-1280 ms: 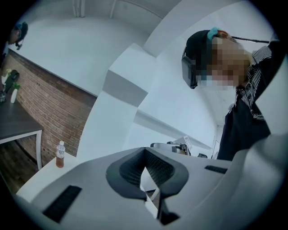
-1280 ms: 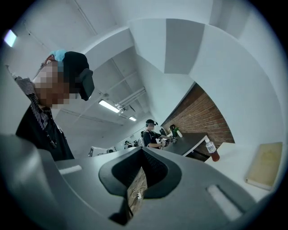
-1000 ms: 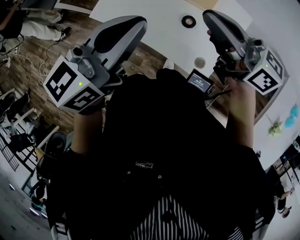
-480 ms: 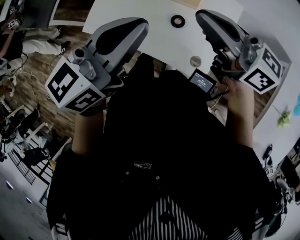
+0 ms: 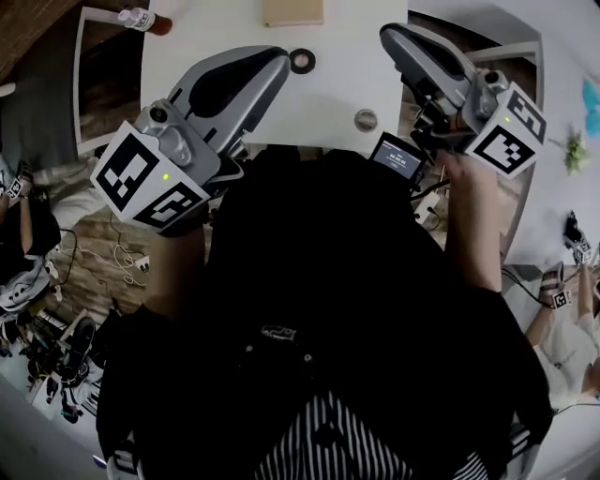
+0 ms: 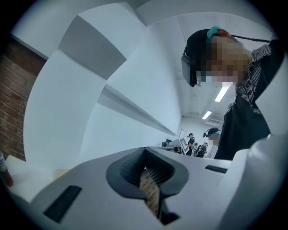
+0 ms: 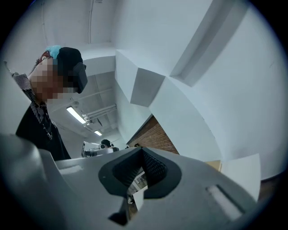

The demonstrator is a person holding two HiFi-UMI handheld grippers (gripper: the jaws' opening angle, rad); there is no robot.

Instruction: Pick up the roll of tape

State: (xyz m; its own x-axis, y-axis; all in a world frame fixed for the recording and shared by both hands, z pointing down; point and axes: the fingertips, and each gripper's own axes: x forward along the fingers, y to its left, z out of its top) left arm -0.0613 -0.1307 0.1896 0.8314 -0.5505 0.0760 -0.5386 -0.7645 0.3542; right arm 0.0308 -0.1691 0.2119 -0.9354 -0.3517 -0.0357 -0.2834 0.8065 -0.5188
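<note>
The roll of tape [image 5: 302, 61] is a small dark ring lying flat on the white table [image 5: 206, 37], seen in the head view. Both grippers are held up level in front of the person's dark torso, near the table's front edge. My left gripper [image 5: 272, 58] is shut and empty, its tip just left of the tape and above it. My right gripper [image 5: 392, 36] is shut and empty too, off to the tape's right. The left gripper view [image 6: 146, 157] and the right gripper view [image 7: 141, 155] show closed jaws against white walls; no tape appears in either.
A small round grey object [image 5: 366, 119] lies near the table's front edge. A bottle [image 5: 141, 19] stands at the far left and a tan box [image 5: 292, 11] at the back. A small screen [image 5: 398, 157] hangs at the person's chest. People sit at both sides.
The person has turned towards the table: it now lies squarely ahead. The tape has shifted left and down in the head view, and both shut grippers have swung over the table's front edge.
</note>
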